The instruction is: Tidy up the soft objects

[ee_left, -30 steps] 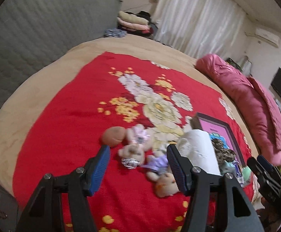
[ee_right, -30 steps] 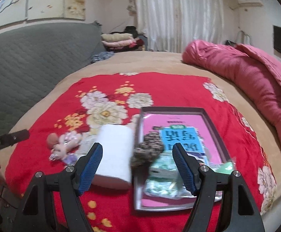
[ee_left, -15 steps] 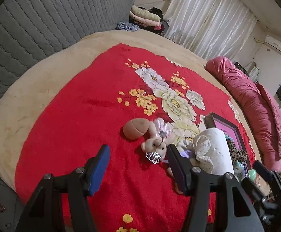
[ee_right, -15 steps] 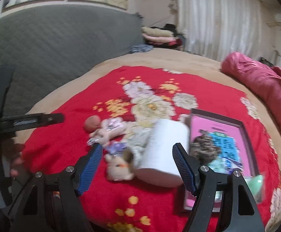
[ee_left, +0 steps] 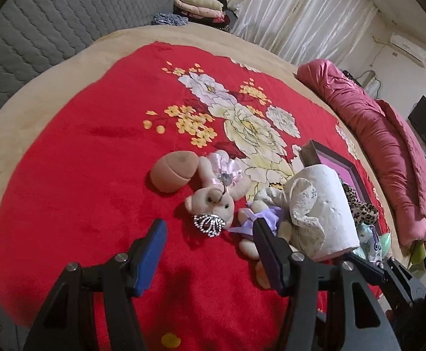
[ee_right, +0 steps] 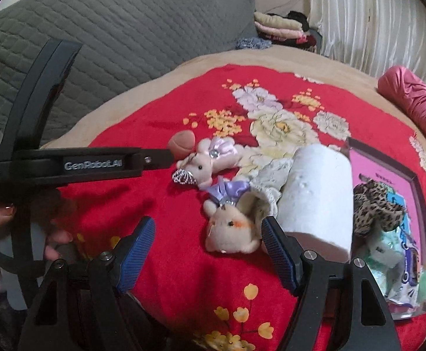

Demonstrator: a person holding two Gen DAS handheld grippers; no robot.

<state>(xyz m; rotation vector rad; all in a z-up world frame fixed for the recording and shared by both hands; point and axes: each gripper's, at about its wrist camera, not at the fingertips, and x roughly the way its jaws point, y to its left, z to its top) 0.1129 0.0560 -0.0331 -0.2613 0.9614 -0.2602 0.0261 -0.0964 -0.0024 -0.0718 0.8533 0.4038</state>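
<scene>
Filling most of both views, a bed (ee_left: 52, 93) is lying under a red flowered blanket (ee_left: 96, 175), with a grey quilted headboard (ee_right: 125, 29) behind it and white curtains (ee_left: 300, 14) hanging at the far side; a rolled pink quilt (ee_left: 388, 146) is resting along the bed's far edge; a dark-framed tray (ee_right: 417, 193) is sitting on the blanket, holding a leopard-print scrunchie (ee_right: 374, 207) and some packets; a white paper roll (ee_right: 318, 193) is lying just beside the tray; two small plush bears, one with a pink bow (ee_left: 216, 187) and one with a purple bow (ee_right: 230, 228), are lying close together beside the roll, near a brown sponge (ee_left: 173, 172); the left tongs (ee_left: 210, 251) are hovering open and empty just short of the pink-bowed bear; the right tongs (ee_right: 207, 251) are standing wide and empty, framing the purple-bowed bear without touching it.
</scene>
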